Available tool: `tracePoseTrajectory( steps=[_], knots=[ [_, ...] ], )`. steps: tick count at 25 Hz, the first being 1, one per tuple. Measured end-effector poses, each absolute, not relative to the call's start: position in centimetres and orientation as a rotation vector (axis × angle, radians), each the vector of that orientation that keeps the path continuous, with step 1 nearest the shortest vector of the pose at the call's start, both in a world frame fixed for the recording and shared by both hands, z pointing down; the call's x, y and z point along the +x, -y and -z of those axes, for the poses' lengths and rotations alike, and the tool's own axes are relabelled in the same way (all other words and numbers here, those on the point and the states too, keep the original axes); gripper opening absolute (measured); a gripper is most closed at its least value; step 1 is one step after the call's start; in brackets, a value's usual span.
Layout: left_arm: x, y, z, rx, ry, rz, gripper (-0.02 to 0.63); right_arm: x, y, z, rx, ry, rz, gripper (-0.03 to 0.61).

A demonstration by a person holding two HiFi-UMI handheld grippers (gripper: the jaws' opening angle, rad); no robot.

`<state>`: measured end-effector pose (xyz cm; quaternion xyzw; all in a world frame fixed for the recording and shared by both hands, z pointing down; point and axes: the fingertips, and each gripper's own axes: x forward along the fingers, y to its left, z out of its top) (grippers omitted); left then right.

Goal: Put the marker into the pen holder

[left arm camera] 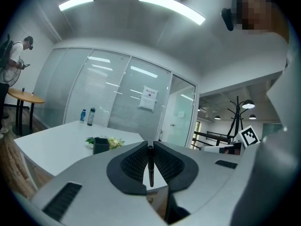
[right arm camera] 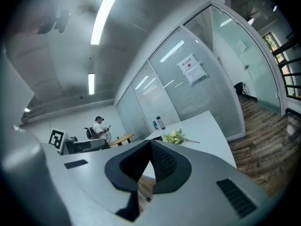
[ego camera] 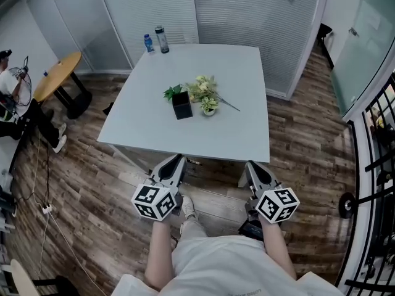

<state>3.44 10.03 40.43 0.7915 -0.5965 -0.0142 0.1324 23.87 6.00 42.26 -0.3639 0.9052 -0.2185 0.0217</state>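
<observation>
A thin black marker [left arm camera: 150, 166] stands upright between the jaws of my left gripper [left arm camera: 150, 147], which is shut on it. The black square pen holder [ego camera: 182, 105] stands near the middle of the white table [ego camera: 234, 134], beside a small bunch of flowers [ego camera: 203, 94]. Both grippers hang in front of the table's near edge, short of the holder: the left gripper [ego camera: 174, 162] and the right gripper [ego camera: 253, 166]. In the left gripper view the pen holder [left arm camera: 100, 145] lies ahead to the left. My right gripper [right arm camera: 149, 144] is shut with nothing in it.
Two bottles [ego camera: 155, 41] stand at the table's far left corner. A round wooden table [ego camera: 57, 74] and a person [ego camera: 9, 85] are off to the left. Glass partitions close the back, and a black railing [ego camera: 376, 159] runs along the right.
</observation>
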Motion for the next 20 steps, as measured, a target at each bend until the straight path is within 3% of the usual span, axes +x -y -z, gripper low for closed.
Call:
tracePoseTrajectory(
  steps=[11,20],
  knots=[
    [-11.9,6.3,-41.1,2.323,1.566,0.076,0.043,8.5,7.4,-41.4,-1.289,-2.752,0.690,0.016],
    [-20.0,14.2,-42.5,2.352,1.453,0.056,0.043,1.3,14.2,-42.7,-1.450,-2.681,0.702,0.017]
  ],
)
